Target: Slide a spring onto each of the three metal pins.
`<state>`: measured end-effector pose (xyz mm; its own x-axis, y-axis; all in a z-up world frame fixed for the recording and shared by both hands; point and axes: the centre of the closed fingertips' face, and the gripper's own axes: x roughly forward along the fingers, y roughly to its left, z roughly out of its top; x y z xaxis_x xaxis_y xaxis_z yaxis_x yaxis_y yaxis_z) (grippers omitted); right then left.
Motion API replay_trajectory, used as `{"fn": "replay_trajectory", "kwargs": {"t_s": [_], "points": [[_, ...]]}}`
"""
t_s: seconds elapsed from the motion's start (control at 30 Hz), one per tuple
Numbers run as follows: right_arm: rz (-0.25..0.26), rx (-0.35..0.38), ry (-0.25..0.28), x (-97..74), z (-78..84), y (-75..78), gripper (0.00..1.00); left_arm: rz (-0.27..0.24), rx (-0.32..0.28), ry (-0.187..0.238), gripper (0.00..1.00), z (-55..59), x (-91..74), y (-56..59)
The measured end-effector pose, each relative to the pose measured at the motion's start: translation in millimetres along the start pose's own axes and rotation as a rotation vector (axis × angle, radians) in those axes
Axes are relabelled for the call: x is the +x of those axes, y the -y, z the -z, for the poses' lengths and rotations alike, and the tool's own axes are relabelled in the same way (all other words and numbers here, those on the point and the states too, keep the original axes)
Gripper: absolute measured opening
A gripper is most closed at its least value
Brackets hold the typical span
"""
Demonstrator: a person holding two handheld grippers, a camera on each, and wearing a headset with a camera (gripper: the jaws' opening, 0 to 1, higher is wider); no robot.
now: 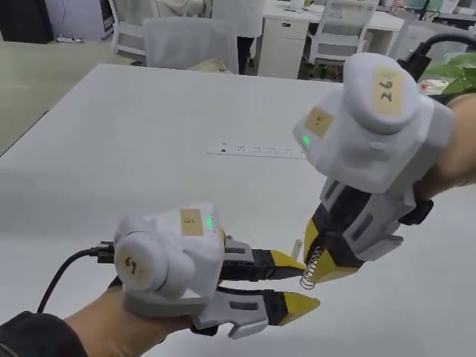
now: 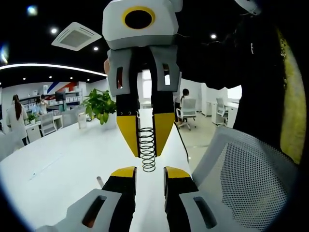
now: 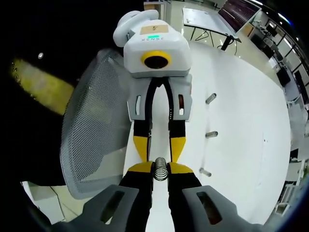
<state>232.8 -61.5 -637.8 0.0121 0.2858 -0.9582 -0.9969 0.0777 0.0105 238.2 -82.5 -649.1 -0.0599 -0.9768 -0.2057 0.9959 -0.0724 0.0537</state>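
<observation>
**One spring in hand, three pins bare**

- Right tool [image 1: 321, 259]: jaws clamped on a coil spring [image 1: 312, 268]. The spring lies lengthwise between the tips, and its free end projects past them toward the other tool.
- Left tool [image 1: 294, 283]: jaws apart with nothing between them. Its tips face the right tool's tips, just short of the spring's free end.
- Three metal pins [image 3: 211, 134]: set in a row on the white table [image 1: 149, 141], off to one side of the right tool and beyond its tips. They are spaced apart, and each looks bare.
- Progress, as judged: no spring is fitted on any pin, so all three remain. The first spring is gripped but not yet brought to a pin.
</observation>
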Motion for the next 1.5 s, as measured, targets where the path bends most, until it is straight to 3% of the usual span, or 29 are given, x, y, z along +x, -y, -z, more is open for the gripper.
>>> {"fn": "replay_trajectory", "kwargs": {"t_s": [0.23,0.5,0.83,1.5], "points": [[0.009,0.010,0.005,-0.4,1.7,3.5,0.08,-0.017,-0.047,-0.014,0.31,3.8,-0.5,-3.4],[0.027,0.019,0.025,-3.8,0.8,8.7,0.08,-0.027,-0.066,-0.026,0.40,8.6,-3.4,-5.8],[0.051,0.032,0.039,-8.5,3.3,14.7,0.08,-0.036,-0.113,-0.038,0.63,10.9,-6.3,-5.9],[0.067,0.058,0.046,-12.1,6.5,19.0,0.08,-0.089,-0.144,-0.060,0.94,14.9,-19.5,-15.0]]}}
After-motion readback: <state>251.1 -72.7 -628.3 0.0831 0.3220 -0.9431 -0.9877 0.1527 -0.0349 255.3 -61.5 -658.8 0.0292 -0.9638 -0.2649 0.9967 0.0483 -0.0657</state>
